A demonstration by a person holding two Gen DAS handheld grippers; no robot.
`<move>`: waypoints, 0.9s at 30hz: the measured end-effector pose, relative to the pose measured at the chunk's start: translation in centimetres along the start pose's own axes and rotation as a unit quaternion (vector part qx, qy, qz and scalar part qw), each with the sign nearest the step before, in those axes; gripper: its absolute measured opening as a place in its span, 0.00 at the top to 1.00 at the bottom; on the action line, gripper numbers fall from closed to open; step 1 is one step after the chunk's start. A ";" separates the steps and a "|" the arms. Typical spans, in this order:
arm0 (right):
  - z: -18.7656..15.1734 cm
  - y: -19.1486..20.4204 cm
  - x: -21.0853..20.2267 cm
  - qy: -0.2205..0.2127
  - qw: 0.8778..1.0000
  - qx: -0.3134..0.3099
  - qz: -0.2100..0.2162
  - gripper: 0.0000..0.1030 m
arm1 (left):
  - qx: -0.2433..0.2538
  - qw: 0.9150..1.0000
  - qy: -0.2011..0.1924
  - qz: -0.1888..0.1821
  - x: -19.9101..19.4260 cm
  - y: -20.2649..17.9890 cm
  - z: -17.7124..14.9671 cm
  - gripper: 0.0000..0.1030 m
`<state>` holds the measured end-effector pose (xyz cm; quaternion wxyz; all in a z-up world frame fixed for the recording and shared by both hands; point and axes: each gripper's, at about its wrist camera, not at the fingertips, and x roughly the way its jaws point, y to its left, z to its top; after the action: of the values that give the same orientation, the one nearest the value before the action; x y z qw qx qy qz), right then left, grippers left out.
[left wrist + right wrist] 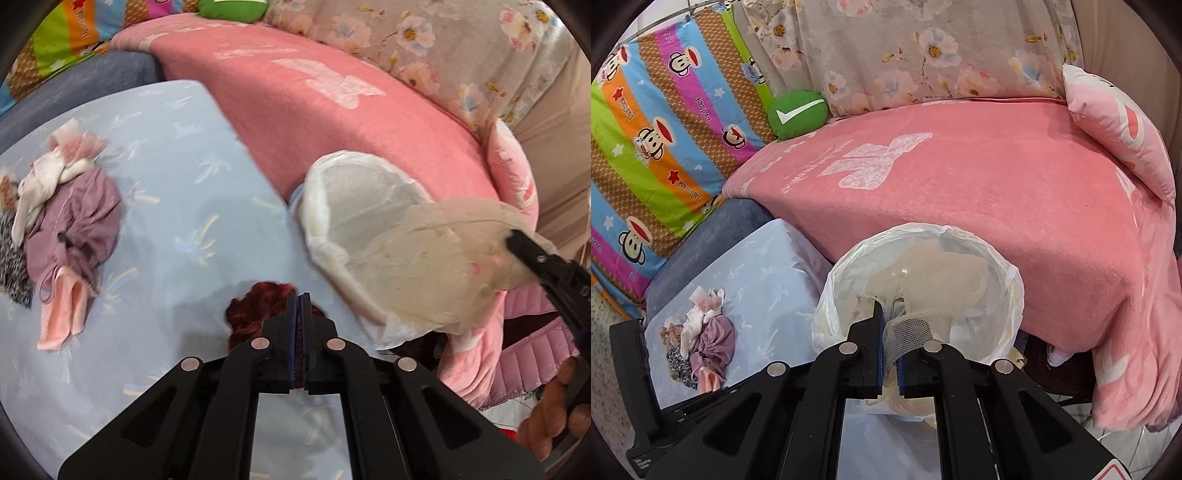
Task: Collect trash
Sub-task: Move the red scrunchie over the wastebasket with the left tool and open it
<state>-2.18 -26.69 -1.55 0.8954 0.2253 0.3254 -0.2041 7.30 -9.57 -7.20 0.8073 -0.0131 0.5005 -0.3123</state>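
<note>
Both cams ride on the grippers, looking forward and steeply down along the fingers. Left wrist view sits close over the pale blue sheet [166,177], with the lined bin [354,206] at 2 o'clock. Right wrist view hangs right above that bin [923,266], dead centre. Shared: bin, pink blanket [997,192] at 12, clothes pile [701,339] around 9.

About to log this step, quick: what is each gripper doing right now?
Left gripper: jaws closed on the dark red scrap.
Right gripper: jaws closed on the beige mesh piece, over the lined bin.
</note>
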 end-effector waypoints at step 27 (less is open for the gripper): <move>-1.1 0.8 0.5 0.024 1.000 -0.007 0.001 0.94 | 0.001 0.999 0.025 0.042 3.7 1.5 -0.9 0.87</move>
<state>-1.96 -25.61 -2.41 0.8890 0.2241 0.3483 -0.1953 8.37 -10.02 -11.08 0.8069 0.0166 0.5206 -0.2786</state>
